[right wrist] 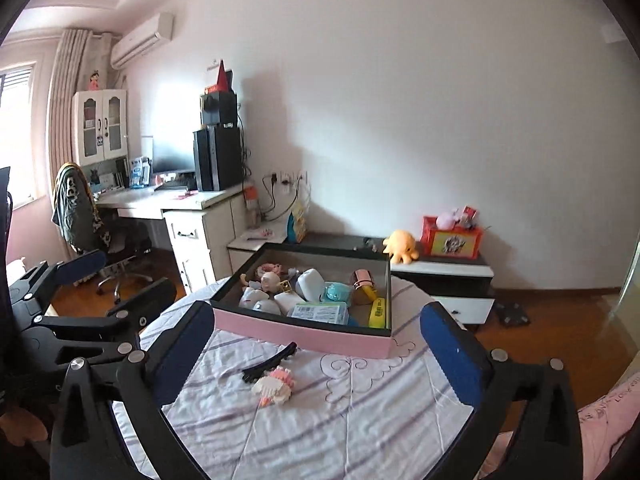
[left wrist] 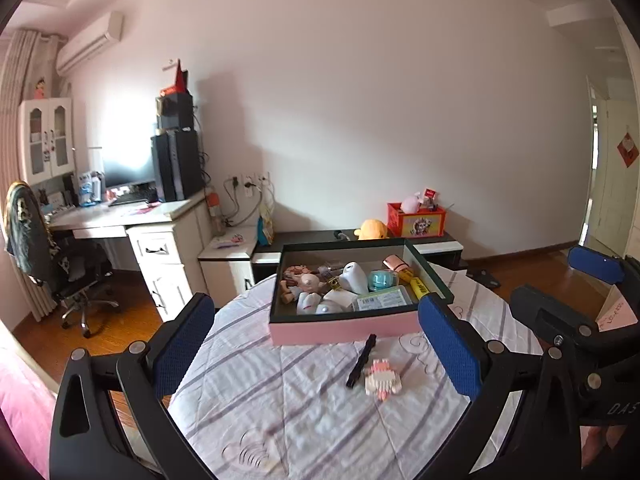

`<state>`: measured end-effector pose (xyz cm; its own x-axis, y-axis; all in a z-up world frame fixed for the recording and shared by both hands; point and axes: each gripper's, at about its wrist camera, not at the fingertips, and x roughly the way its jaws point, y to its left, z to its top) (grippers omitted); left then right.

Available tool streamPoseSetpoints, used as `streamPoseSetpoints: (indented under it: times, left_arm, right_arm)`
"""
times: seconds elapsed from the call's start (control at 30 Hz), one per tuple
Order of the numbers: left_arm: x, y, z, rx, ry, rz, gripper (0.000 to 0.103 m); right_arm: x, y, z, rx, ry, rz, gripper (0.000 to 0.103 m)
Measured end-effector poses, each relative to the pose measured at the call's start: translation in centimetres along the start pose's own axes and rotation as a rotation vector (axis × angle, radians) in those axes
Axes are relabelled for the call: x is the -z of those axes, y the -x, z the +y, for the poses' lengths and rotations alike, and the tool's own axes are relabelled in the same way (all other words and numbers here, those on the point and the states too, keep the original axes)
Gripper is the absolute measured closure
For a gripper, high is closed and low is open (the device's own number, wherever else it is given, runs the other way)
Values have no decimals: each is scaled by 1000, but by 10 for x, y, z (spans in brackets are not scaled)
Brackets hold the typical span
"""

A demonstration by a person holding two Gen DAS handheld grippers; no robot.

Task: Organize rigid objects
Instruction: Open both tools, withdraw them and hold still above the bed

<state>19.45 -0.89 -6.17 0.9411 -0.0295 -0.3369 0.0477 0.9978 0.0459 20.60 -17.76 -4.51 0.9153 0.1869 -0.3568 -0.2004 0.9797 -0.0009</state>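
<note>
On the striped tabletop (left wrist: 304,412), a pink box (left wrist: 344,330) sits full of trinkets. The left gripper (left wrist: 316,348) and right gripper (right wrist: 320,356) both gape wide, holding nothing. Only the right wrist view shows the window (right wrist: 16,136).

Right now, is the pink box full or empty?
Nearly full: the box has no lid and small items cover most of its floor.

Print on the clear case (left wrist: 382,300) in the pink box (left wrist: 344,330) was too small to read. Small items (right wrist: 276,280) behind it overlapped, unidentifiable. Right gripper (left wrist: 560,292) was cut by the left view's edge. Cloth-covered desk (right wrist: 320,420) ran off the bottom.
</note>
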Motion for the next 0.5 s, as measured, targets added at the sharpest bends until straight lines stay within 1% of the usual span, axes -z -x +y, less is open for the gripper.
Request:
streamPoseSetpoints:
  times: [0.13, 0.23, 0.33, 0.4, 0.5]
  left_arm:
    - [4, 27, -1, -6, 7, -48, 0]
    - [3, 47, 0, -2, 31, -82, 0]
    - [2, 63, -2, -14, 25, -117, 0]
    - [2, 69, -5, -25, 18, -139, 0]
    - [1, 73, -5, -32, 13, -151, 0]
  right_arm:
    - [10, 29, 8, 16, -8, -25, 0]
    - [13, 46, 12, 11, -19, -45, 0]
    - [14, 65, 14, 8, -21, -62, 0]
    - [14, 75, 15, 11, -22, -75, 0]
    - [14, 81, 16, 16, -26, -88, 0]
